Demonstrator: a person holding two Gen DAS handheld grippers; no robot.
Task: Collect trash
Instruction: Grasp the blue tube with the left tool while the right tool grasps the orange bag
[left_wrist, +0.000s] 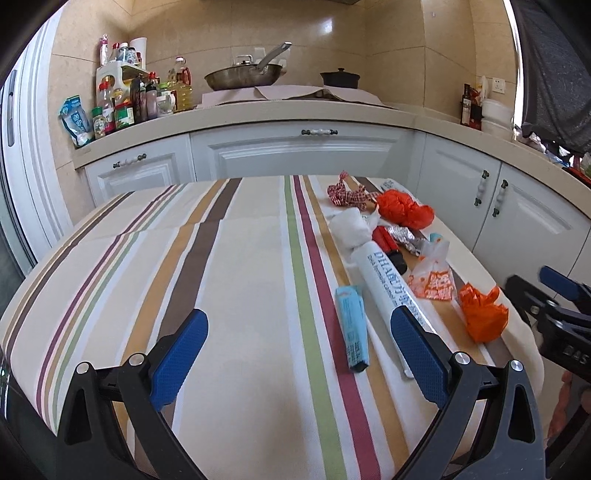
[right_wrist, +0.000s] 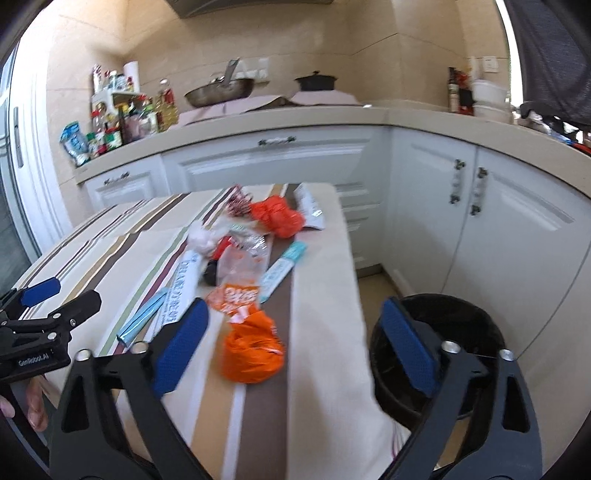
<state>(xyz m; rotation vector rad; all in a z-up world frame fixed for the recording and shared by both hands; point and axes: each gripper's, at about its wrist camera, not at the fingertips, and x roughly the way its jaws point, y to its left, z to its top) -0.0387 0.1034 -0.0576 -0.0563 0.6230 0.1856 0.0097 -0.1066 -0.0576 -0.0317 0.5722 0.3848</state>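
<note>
Orange bag (right_wrist: 251, 350) on the table between right gripper (right_wrist: 291, 350) jaws — wide, untouched

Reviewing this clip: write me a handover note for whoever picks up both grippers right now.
Left gripper: open, empty, over the striped table.
Right gripper: open, nothing gripped, with the near orange bag just ahead between its fingers.
Trash lies in a row along the table's right side: the near orange bag, printed wrapper, white tube, blue box, white wad, far orange bag.
Black bin stands on the floor right of the table.
Done: no trash visible in the bin.
Left: bin every piece, probably the near orange bag first.
</note>
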